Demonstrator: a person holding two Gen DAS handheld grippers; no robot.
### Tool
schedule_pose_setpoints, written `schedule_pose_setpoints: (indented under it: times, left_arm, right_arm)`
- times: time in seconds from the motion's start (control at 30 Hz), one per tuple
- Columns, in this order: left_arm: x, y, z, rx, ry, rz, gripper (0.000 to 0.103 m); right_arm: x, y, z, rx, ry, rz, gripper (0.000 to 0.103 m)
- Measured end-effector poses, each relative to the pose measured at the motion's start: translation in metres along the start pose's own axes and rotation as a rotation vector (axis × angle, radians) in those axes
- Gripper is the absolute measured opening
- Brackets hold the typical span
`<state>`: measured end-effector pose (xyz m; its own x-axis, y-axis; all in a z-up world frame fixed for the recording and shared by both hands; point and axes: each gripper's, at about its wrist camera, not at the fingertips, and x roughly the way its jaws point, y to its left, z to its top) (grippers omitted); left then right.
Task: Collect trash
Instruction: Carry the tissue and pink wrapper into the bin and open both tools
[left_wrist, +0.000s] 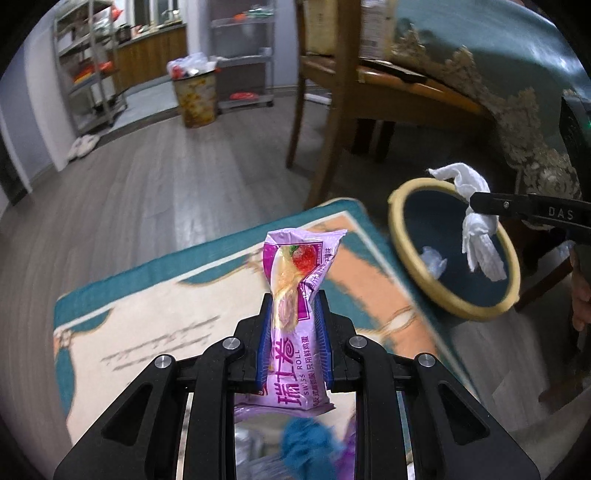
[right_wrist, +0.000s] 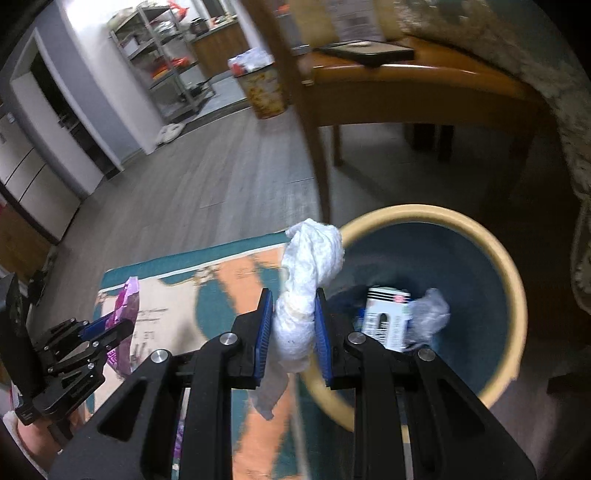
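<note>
Between right gripper (right_wrist: 293, 325) pads: crumpled tissue (right_wrist: 308, 280).

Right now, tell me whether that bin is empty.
Not empty: the bin already holds a printed carton and a crumpled plastic scrap.

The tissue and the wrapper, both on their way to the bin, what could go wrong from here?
1. The white tissue dangles loosely from the right gripper, hanging near the yellow rim of the bin. Let go too early, it might land on the rug.
2. The pink snack wrapper in the left gripper is over the rug, short of the bin.
3. The two grippers approach the same opening and could bump each other.
</note>
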<state>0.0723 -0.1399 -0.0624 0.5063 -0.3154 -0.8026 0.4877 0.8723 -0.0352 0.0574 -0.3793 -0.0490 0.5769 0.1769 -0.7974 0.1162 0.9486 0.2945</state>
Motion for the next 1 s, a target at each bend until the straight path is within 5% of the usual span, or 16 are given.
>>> schedule_pose_setpoints:
  times: [0.47, 0.83, 0.9, 1.0]
  left_arm:
    - [0.039, -0.087, 0.026, 0.104, -0.018, -0.125, 0.023]
    - [0.069, -0.137, 0.03, 0.16, -0.008, -0.267, 0.024]
    - [0.074, -0.141, 0.029, 0.163, -0.006, -0.272, 0.027]
    - [0.078, -0.143, 0.028, 0.154, -0.008, -0.274, 0.05]
  right_arm:
    - [-0.012, -0.094, -0.007, 0.147, -0.012, -0.113, 0.022]
    - [0.0, -0.122, -0.023, 0.191, 0.052, -0.142, 0.022]
    - [0.003, -0.123, -0.022, 0.178, 0.055, -0.153, 0.024]
    - [0.004, -0.126, -0.024, 0.169, 0.059, -0.172, 0.031]
